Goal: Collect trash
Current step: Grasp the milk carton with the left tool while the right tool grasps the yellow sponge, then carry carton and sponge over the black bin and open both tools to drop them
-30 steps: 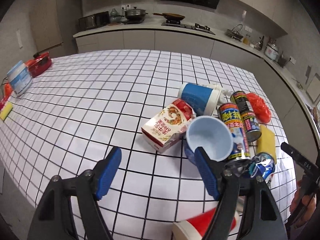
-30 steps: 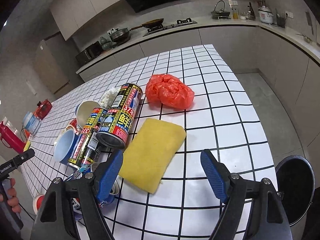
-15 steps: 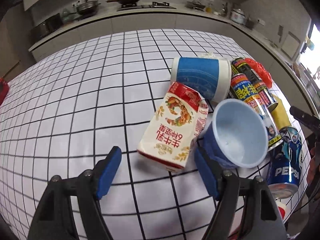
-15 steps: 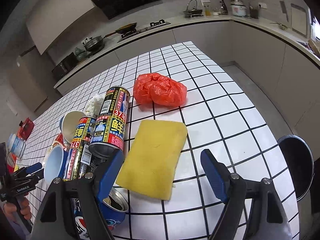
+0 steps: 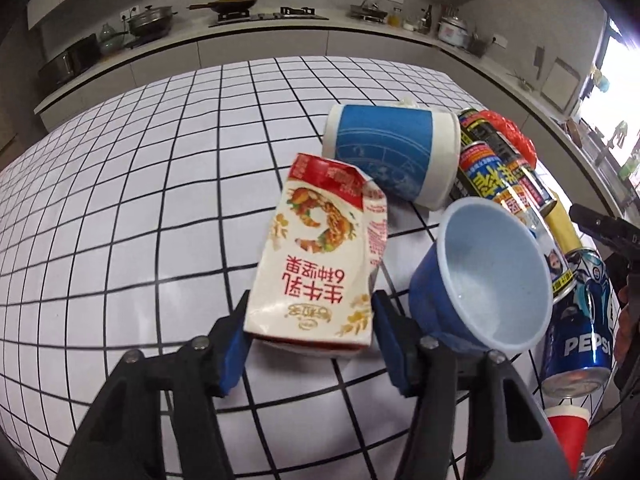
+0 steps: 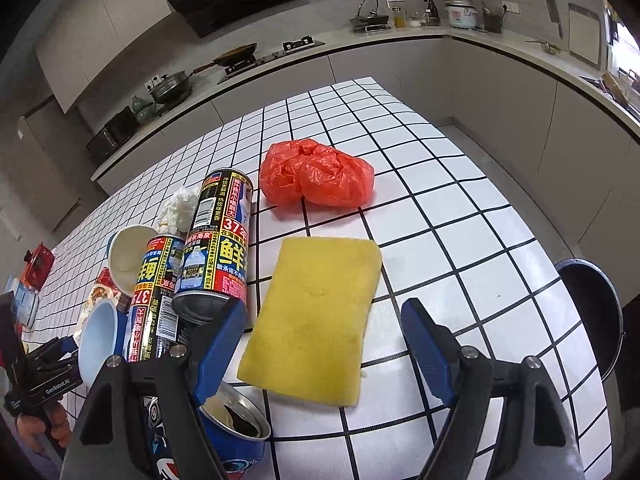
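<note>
A crumpled white and red milk carton (image 5: 320, 264) lies on the tiled table. My left gripper (image 5: 311, 320) has its jaws closing on the carton's near end, with both blue pads against its sides. A blue cup (image 5: 488, 276) lies just right of that, then a Pepsi can (image 5: 580, 332) and two printed cans (image 5: 492, 172). My right gripper (image 6: 324, 320) is open, hanging over the near end of a yellow sponge (image 6: 328, 276), which it does not touch. A red plastic bag (image 6: 316, 178) sits beyond the sponge.
A blue and white paper cup (image 5: 388, 156) lies on its side behind the carton. A crumpled tissue (image 6: 180, 208) sits behind the cans (image 6: 220, 240). A red cup (image 5: 568, 432) is at the near edge. A dark bin (image 6: 592, 312) stands on the floor off the table's right side.
My left gripper has come down and forward onto the milk carton, and its jaws have narrowed around it. The right gripper has edged closer over the sponge and stays open.
</note>
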### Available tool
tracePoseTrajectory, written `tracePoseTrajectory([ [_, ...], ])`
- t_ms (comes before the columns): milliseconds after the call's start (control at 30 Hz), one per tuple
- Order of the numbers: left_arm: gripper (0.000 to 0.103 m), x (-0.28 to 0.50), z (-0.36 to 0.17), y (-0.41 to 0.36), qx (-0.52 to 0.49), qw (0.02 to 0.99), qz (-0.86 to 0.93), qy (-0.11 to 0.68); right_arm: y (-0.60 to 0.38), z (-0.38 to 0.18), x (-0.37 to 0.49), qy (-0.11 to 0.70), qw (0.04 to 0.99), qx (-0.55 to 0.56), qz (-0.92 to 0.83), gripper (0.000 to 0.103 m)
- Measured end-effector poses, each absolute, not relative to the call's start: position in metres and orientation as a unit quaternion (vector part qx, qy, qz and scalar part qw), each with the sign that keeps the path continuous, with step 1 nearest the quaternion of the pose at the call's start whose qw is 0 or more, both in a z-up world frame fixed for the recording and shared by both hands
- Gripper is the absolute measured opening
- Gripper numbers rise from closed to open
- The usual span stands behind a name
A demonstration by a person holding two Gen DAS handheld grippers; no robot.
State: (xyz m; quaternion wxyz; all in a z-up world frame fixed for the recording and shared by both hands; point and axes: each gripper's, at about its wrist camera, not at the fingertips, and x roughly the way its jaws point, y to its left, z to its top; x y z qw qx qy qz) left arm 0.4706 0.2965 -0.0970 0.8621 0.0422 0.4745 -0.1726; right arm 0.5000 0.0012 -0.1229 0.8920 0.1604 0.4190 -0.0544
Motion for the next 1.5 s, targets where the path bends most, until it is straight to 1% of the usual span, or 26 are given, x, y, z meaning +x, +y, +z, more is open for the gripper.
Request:
tracePoseTrajectory([
  [267, 0.055, 0.439, -0.099, 0.318, 0.029, 0.859, -0.164, 0.485, 0.006, -0.13, 0.513, 0.435, 0.886, 0.155, -0.048, 0.081],
  [400, 0.058, 0.439, -0.1, 0.317, 0.025, 0.862, -0.146, 0.485, 0.008, -0.138, 0.522, 0.449, 0.879, 0.153, -0.043, 0.081],
  [467, 0.062, 0.438, -0.1, 0.317, 0.024, 0.862, -0.138, 0.487, 0.009, -0.142, 0.526, 0.458, 0.876, 0.146, -0.041, 0.081],
  [500, 0.068, 0.438, -0.1, 0.317, 0.024, 0.863, -0.134, 0.487, 0.01, -0.142, 0.526, 0.458, 0.877, 0.139, -0.043, 0.081],
  [533, 0.07, 0.437, -0.099, 0.316, 0.024, 0.863, -0.134, 0.486, 0.01, -0.143, 0.528, 0.462, 0.876, 0.132, -0.044, 0.081],
  [600, 0.07, 0.436, -0.098, 0.315, 0.027, 0.865, -0.132, 0.484, 0.01, -0.144, 0.529, 0.467, 0.875, 0.122, -0.044, 0.081],
  [633, 0.07, 0.436, -0.098, 0.313, 0.029, 0.865, -0.131, 0.483, 0.01, -0.144, 0.53, 0.47, 0.874, 0.115, -0.049, 0.08],
  [700, 0.07, 0.438, -0.097, 0.31, 0.03, 0.866, -0.132, 0.481, 0.005, -0.144, 0.528, 0.47, 0.875, 0.106, -0.055, 0.071],
  [767, 0.07, 0.442, -0.098, 0.304, 0.036, 0.867, -0.13, 0.48, 0.0, -0.144, 0.526, 0.47, 0.874, 0.104, -0.059, 0.066],
  [900, 0.07, 0.451, -0.104, 0.297, 0.043, 0.866, -0.127, 0.482, -0.01, -0.144, 0.524, 0.47, 0.874, 0.099, -0.069, 0.066],
  [967, 0.07, 0.453, -0.106, 0.294, 0.047, 0.868, -0.126, 0.479, -0.007, -0.144, 0.525, 0.47, 0.875, 0.094, -0.069, 0.069],
  [1000, 0.07, 0.454, -0.107, 0.292, 0.049, 0.868, -0.126, 0.478, -0.004, -0.144, 0.525, 0.471, 0.875, 0.088, -0.069, 0.069],
  [1067, 0.062, 0.454, -0.106, 0.29, 0.052, 0.87, -0.124, 0.474, 0.003, -0.145, 0.527, 0.475, 0.875, 0.063, -0.071, 0.069],
  [1133, 0.06, 0.456, -0.105, 0.286, 0.05, 0.871, -0.125, 0.473, 0.006, -0.145, 0.527, 0.476, 0.875, 0.053, -0.07, 0.068],
  [1300, 0.056, 0.452, -0.104, 0.284, 0.039, 0.873, -0.128, 0.469, 0.005, -0.143, 0.517, 0.47, 0.879, 0.05, -0.066, 0.053],
  [1400, 0.054, 0.447, -0.103, 0.29, 0.029, 0.877, -0.127, 0.462, -0.002, -0.141, 0.513, 0.463, 0.882, 0.071, -0.062, 0.049],
  [1500, 0.053, 0.443, -0.098, 0.296, 0.02, 0.882, -0.124, 0.455, -0.009, -0.139, 0.51, 0.457, 0.883, 0.091, -0.057, 0.048],
])
